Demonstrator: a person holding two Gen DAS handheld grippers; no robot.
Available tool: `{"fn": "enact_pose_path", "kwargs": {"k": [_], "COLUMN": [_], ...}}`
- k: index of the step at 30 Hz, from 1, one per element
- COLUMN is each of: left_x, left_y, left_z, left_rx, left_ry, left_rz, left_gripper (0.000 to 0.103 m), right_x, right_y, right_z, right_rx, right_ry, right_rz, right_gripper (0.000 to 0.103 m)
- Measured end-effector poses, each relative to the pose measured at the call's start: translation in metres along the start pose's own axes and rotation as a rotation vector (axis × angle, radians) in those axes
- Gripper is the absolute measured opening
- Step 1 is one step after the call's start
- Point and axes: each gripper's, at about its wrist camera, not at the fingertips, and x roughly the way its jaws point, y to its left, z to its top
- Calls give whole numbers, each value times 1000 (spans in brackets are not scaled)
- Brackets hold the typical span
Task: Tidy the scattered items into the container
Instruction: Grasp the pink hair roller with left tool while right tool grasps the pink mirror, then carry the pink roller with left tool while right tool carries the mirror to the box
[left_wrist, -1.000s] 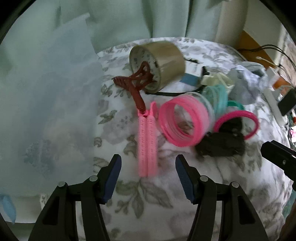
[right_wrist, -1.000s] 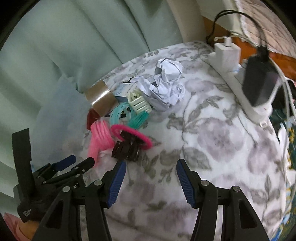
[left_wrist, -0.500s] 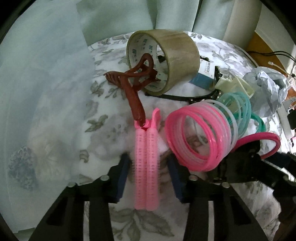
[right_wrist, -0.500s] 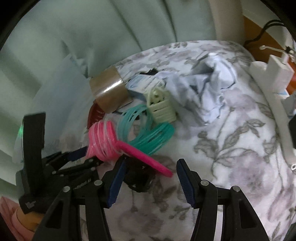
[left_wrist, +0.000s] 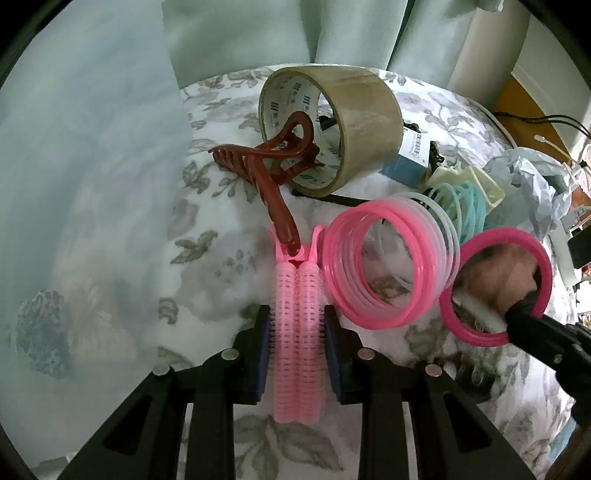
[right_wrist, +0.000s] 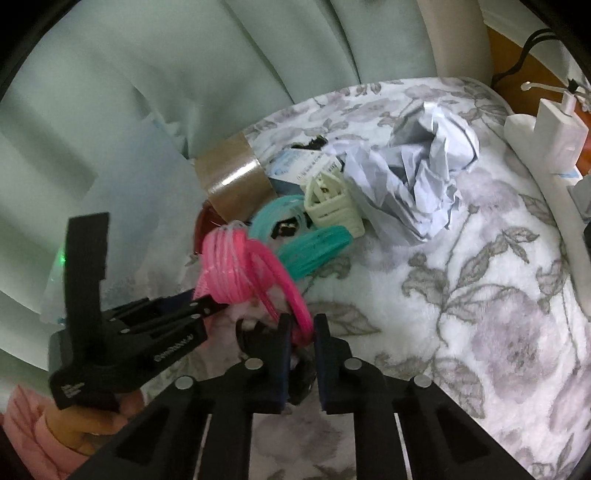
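**Both claws closing on pink items**

The left claw (left_wrist: 297, 347) is pinching the pink roller clip (left_wrist: 297, 332), its blue pads pressing on both sides of the clip; the jaws have just been closing onto it. The clip is lying along the claw's line on the floral blanket (left_wrist: 229, 266), and its far end is touching the tip of a brown hair claw (left_wrist: 269, 173) just ahead. Beyond that, a tape roll (left_wrist: 354, 122) is standing on its edge. Just right of the left claw, a coil of pink rings (left_wrist: 391, 258) is sitting beside a teal coil (left_wrist: 465, 210) farther on.

The right claw (right_wrist: 302, 332) is gripping a single pink ring (right_wrist: 291, 291), having just snapped its jaws shut on the ring's near rim. A dark object is lying just under its pads, too hidden to tell what. In the right wrist view, the left claw is showing to its left, held by a hand in a pink sleeve (right_wrist: 26, 435). Ahead of the right claw, a cream clip (right_wrist: 332, 206) and crumpled paper (right_wrist: 413, 173) are lying on the blanket, well past the rings.

A pale translucent sheet (left_wrist: 85, 184), blurred, is filling the space left of the left claw; whether it is the container I cannot tell.
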Motion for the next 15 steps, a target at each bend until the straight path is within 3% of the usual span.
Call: {"fn": "enact_pose_path", "kwargs": {"k": [15], "left_x": [-73], "left_y": [-14], "left_z": [-15], "left_rx": [26], "left_ry": [-112], "left_rz": [-56], "left_gripper": [28], "right_x": [-72], "right_y": [16], "right_z": [-11], "right_rx": [33], "right_ry": [-154], "right_rz": [-31], "right_gripper": [7]}}
